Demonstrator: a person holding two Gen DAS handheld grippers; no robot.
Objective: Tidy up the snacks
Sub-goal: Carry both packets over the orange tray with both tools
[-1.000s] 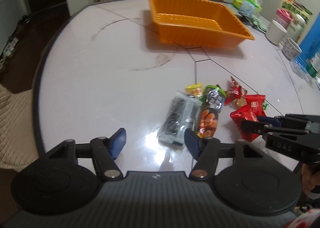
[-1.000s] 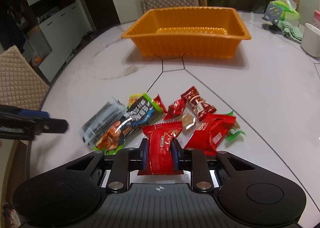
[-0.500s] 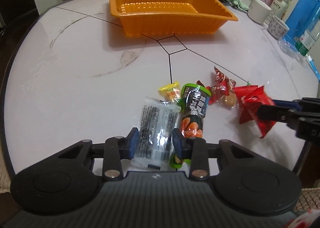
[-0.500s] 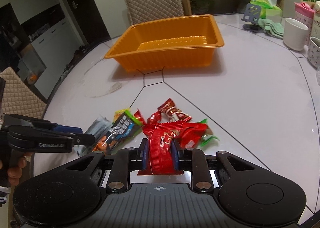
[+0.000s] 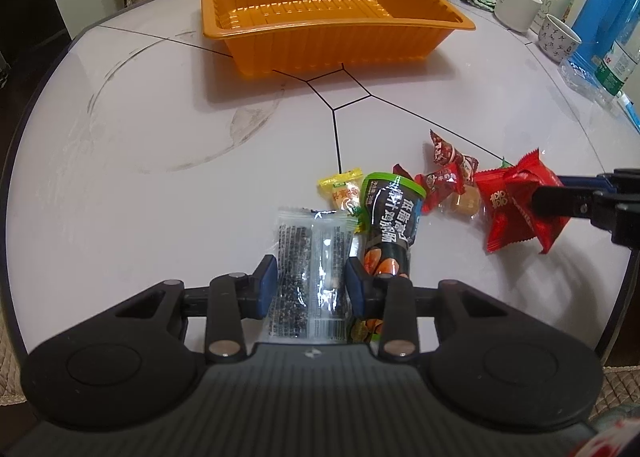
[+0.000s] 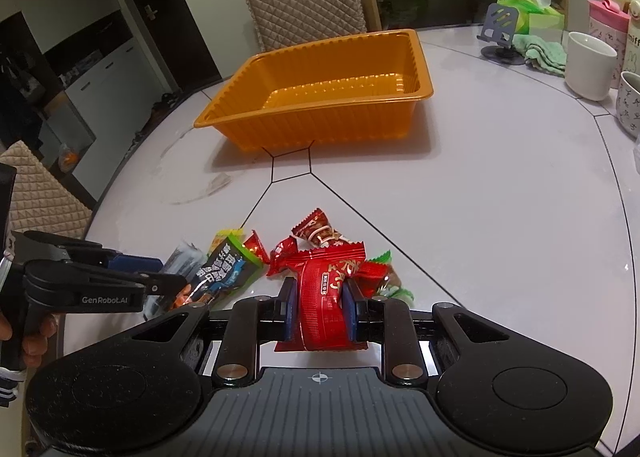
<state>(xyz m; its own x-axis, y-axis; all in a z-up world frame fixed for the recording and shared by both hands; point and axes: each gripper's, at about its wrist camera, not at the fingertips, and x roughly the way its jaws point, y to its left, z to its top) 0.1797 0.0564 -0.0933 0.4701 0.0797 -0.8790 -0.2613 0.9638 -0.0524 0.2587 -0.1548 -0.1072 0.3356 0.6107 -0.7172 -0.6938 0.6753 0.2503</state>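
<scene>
On the white table, my left gripper is shut on a clear packet with black speckled filling. A dark packet with a green rim lies against its right finger. Beyond it lie a yellow candy and small red candies. My right gripper is shut on a red snack packet, held just above the pile; another red packet lies beneath it. The orange tray stands empty at the far side. The left gripper shows at the left of the right wrist view.
Two mugs, a blue jug, a plastic bottle and a phone stand with a green cloth crowd the table's right side. A quilted chair stands behind the tray. The table's rounded edge runs close on the left.
My left gripper came down over the clear packet and closed on it. The right gripper rose a little with the red packet and swung sideways over the pile.
</scene>
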